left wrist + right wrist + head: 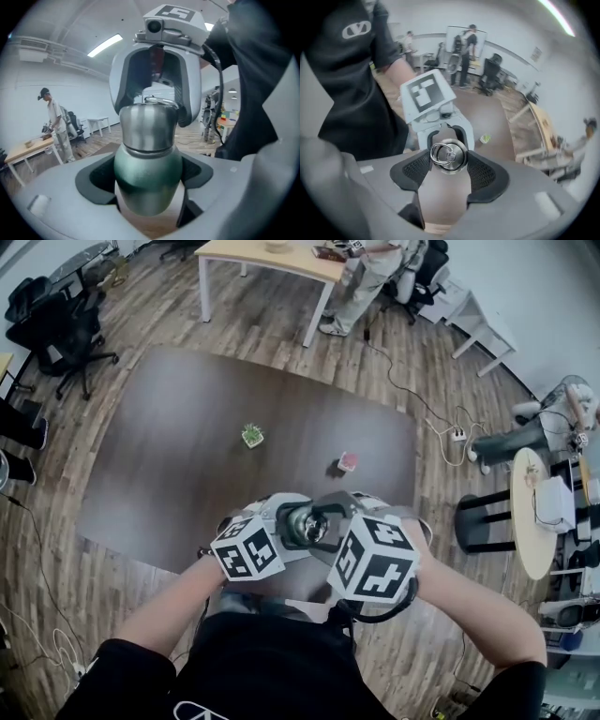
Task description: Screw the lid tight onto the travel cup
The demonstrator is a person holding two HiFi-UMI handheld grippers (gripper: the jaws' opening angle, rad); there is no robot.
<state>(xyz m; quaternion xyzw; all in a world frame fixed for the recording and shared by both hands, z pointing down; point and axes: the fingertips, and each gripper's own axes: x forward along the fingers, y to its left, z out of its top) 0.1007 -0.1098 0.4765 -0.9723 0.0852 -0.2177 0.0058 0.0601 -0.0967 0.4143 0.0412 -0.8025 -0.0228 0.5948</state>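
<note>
Over the near edge of the dark table (187, 456), both grippers meet on the travel cup (305, 521). In the left gripper view, my left gripper (147, 187) is shut on the cup's green body (147, 173), its pads pressed to both sides. The silver lid (149, 126) sits on top of it. My right gripper (157, 79) comes down over the lid from above. In the right gripper view, the round lid (449, 155) with its metal ring lies between the right gripper's (449, 161) black pads, which touch its sides. The left gripper (440, 126) shows beneath it.
A small potted plant (251, 435) and a small pink object (348, 461) stand mid-table. Black office chairs (56, 324) are at the far left. A light wooden table (272, 259) with a person (366, 277) beside it stands at the back, and a round table (530, 521) at right.
</note>
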